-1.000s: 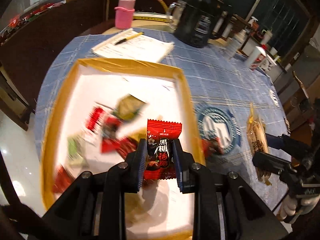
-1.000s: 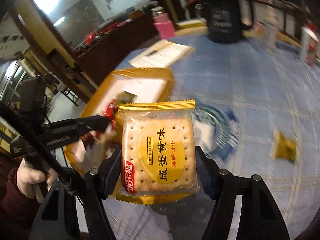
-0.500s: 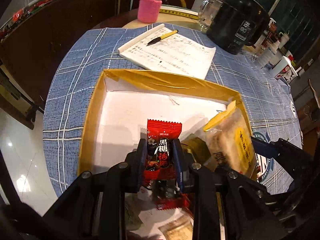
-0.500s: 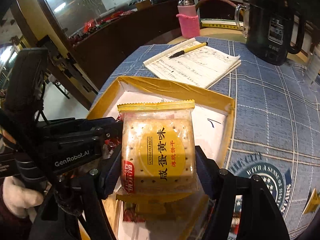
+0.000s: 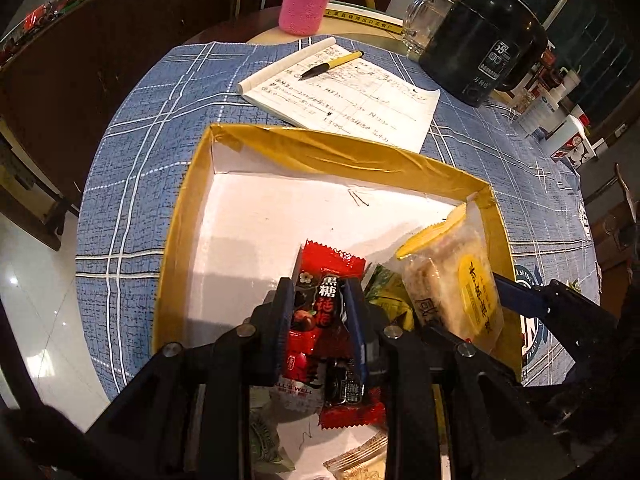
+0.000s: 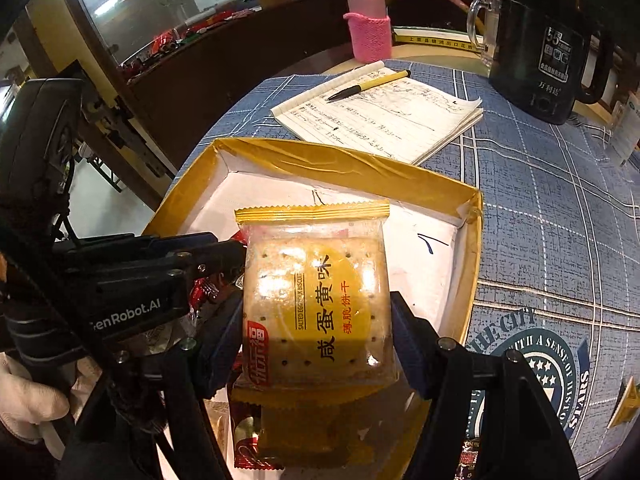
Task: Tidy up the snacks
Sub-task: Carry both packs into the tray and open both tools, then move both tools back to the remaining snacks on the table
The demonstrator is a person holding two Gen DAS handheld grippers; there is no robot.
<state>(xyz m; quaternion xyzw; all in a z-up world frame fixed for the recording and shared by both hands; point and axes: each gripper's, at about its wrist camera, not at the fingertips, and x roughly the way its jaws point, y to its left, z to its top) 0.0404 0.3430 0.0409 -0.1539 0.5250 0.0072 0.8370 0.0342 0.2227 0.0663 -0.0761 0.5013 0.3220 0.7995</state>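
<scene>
My left gripper (image 5: pixel 320 308) is shut on a red candy packet (image 5: pixel 326 280), held above the near part of a white box with a gold taped rim (image 5: pixel 328 152). My right gripper (image 6: pixel 318 320) is shut on a yellow pack of salted egg yolk biscuits (image 6: pixel 316 292), over the same box (image 6: pixel 344 164). In the left wrist view the biscuit pack (image 5: pixel 456 276) hangs just right of the candy. The left gripper (image 6: pixel 224 252) shows beside the biscuits in the right wrist view. Several wrapped snacks lie in the box's near end, mostly hidden under the grippers.
Beyond the box lie an open notebook (image 5: pixel 348 92) with a yellow pen (image 5: pixel 332 65), a pink-sleeved bottle (image 5: pixel 306 4), a glass mug (image 5: pixel 424 20) and a black kettle (image 5: pixel 484 48) on the blue checked tablecloth (image 5: pixel 132 168). A small yellow snack (image 6: pixel 626 400) lies at right. A gloved hand (image 6: pixel 28 404) holds the left gripper.
Both grippers swung from the cloth beside the box to above its near end, carrying their packets, then stayed nearly still over the last half second. Both grips are unchanged.
</scene>
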